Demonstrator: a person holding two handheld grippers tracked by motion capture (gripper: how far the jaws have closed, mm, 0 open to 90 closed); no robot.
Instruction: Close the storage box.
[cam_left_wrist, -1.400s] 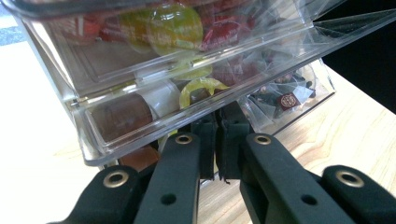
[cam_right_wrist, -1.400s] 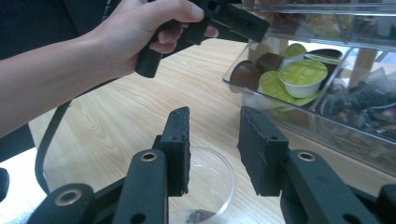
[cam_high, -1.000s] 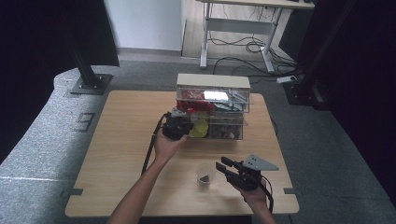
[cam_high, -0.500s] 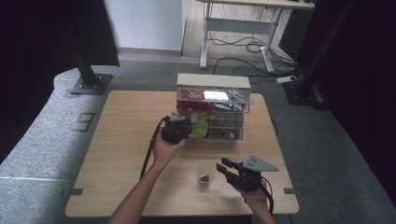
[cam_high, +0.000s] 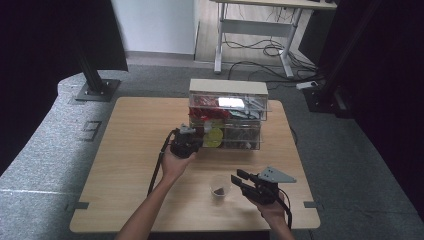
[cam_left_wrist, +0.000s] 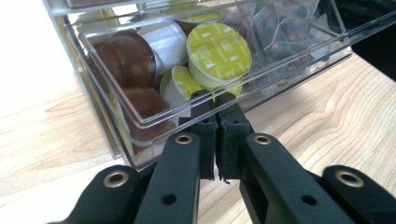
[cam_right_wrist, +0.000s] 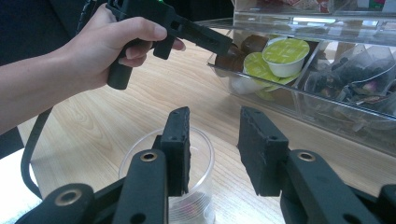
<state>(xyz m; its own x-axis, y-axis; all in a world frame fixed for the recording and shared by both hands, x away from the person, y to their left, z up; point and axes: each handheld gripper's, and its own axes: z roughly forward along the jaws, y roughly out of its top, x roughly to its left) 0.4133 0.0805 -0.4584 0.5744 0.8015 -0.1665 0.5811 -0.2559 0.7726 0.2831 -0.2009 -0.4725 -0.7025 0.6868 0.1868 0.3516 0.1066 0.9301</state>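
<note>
At twelve o'clock on the surface (cam_high: 130, 165), pinches the drawer (cam_left_wrist: 154, 116) lip with left claw (cam_left_wrist: 215, 100), drawn slightly toward six since a second ago, exposing capsules (cam_left_wrist: 218, 53); holds right claw (cam_right_wrist: 215, 116) half spread, empty, over cup (cam_right_wrist: 140, 158) at five.

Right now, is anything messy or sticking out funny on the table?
Yes: the bottom drawer of the clear organizer is pulled out toward the left gripper, whose shut jaws pinch its front edge. Inside it, the coffee pods lie jumbled and tilted. Nothing looks spilled; the plastic cup stands upright.
</note>
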